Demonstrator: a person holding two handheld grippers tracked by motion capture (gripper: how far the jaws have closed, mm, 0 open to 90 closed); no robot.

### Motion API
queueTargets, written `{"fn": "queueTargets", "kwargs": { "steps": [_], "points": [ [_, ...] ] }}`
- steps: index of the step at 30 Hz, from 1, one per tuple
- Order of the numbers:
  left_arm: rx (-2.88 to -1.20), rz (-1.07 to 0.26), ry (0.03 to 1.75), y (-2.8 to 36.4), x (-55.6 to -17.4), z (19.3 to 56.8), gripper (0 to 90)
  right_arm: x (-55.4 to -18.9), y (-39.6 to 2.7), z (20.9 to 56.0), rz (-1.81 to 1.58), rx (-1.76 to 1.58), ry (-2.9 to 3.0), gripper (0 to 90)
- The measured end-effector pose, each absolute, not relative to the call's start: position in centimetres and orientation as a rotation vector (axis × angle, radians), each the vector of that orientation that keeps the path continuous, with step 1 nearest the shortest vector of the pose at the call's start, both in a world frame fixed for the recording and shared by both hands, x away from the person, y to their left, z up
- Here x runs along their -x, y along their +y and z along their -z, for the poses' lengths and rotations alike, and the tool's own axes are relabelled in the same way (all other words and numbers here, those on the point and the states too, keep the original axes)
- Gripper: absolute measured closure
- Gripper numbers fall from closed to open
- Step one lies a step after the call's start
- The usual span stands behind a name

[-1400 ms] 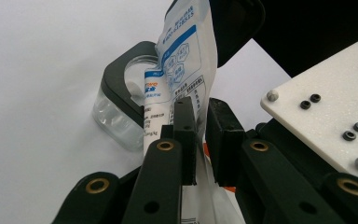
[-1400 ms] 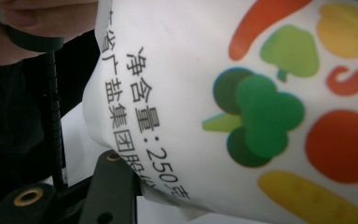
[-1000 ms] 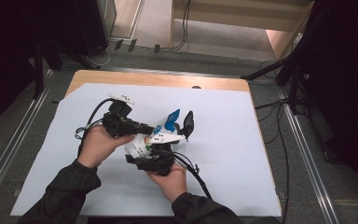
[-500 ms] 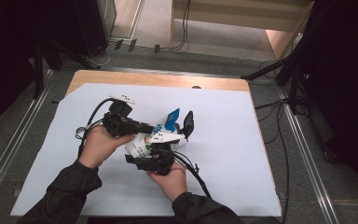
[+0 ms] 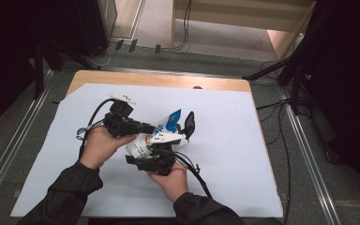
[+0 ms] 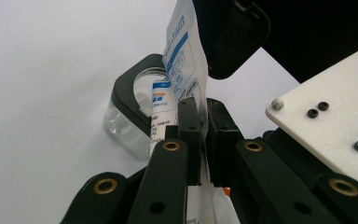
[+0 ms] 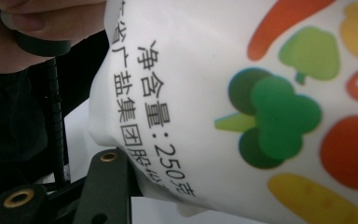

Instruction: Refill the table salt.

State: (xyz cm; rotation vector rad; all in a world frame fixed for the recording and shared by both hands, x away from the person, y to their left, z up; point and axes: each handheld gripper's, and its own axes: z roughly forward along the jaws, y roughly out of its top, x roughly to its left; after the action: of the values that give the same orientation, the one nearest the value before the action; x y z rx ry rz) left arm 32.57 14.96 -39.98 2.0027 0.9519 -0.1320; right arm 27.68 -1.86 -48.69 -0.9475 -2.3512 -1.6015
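A white pouch [image 5: 155, 137] printed with vegetables and blue markings is held up between both grippers above the table. My left gripper [image 5: 151, 127] is shut on its thin blue-and-white top edge [image 6: 182, 60], the pads pinching the film. From below, my right gripper [image 5: 163, 149] grips the pouch's full body [image 7: 242, 93]; one black jaw presses its lower left side, while the other is hidden behind the pouch. Just beyond the pouch stands a small clear jar [image 6: 128, 119] with a black collar, its black flip lid [image 6: 233, 37] raised; the jar [image 5: 189, 124] sits right of the pouch.
A pale sheet [image 5: 243, 164] covers the wooden table [image 5: 159, 79]. Black cables trail from both grippers across the sheet. Metal rails, stands and dark equipment flank the table on the floor.
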Motion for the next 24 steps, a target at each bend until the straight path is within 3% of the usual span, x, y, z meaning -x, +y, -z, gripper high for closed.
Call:
{"fn": "queueTargets", "kwargs": {
  "steps": [24],
  "points": [
    [-1.989, 0.120, 0.951, 14.98, -32.63, 39.89, 87.1, -27.82, -2.03, 48.50, 1.609, 0.955, -2.313, 56.9]
  ]
}}
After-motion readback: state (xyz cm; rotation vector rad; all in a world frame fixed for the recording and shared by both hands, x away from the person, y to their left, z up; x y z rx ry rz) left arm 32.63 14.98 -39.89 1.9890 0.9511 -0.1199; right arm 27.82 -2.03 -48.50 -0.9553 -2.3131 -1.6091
